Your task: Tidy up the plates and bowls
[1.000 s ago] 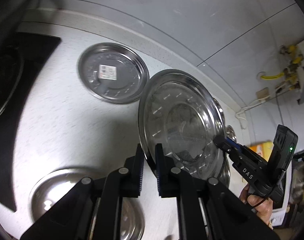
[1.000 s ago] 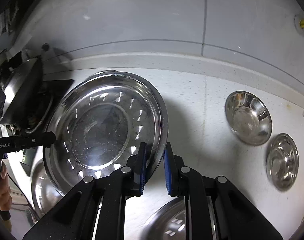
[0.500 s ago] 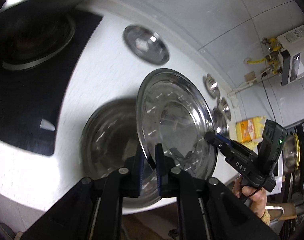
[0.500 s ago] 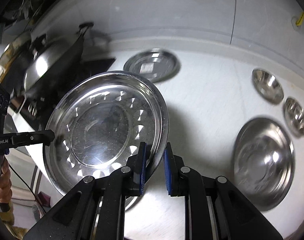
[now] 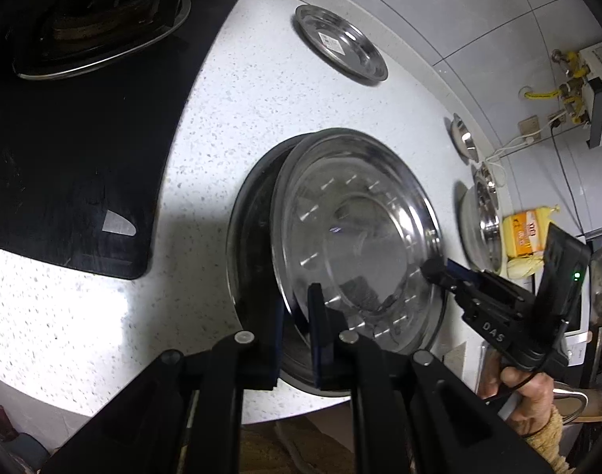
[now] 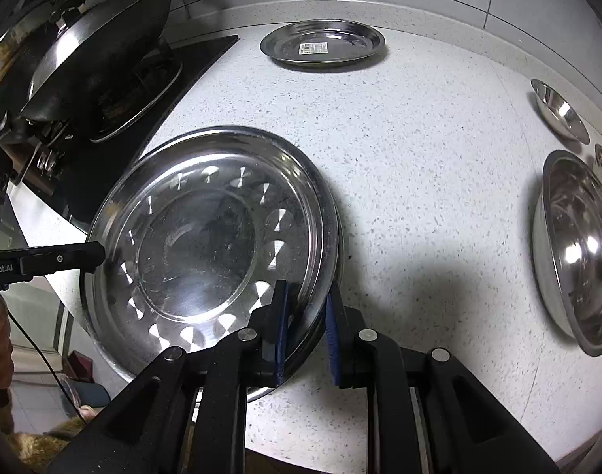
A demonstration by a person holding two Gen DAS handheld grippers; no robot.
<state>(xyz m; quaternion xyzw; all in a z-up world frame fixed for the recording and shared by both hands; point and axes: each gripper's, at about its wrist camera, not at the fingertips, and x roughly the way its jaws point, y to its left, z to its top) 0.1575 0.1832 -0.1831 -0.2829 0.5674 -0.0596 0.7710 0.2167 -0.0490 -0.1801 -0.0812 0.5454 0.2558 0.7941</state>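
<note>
Far left: black stove (image 6: 115,91) with a dark wok (image 6: 99,43) on the burner, set into the white speckled counter (image 6: 419,181).

Left gripper (image 5: 297,316) has its two fingers closed tight on the near rim of the large steel plate (image 5: 356,237). In the right wrist view it comes in from the left edge, tip at the plate's left rim (image 6: 59,258).

The large plate (image 6: 206,245) sits tilted over a second, similar plate below it (image 5: 253,245); the lower rim (image 6: 334,260) peeks out along the right side in the right wrist view. Whether the top plate rests fully on the lower one cannot be told. The pair lies at the counter's front edge, just beside the stove.

Right gripper (image 6: 304,328) straddles the plate's right rim with its blue-padded fingers narrowly apart; the right pad looks clear of the rim, so firm grip cannot be told. In the left wrist view its tip touches the plate's far rim (image 5: 439,270).

Behind, near the wall: a smaller steel plate (image 6: 322,43) with a white label, flat, well apart from the stack.

Right side: a large steel bowl (image 6: 577,249), then two small bowls (image 6: 559,110) further back toward the wall. A yellow package (image 5: 526,233) lies beyond the bowls.
</note>
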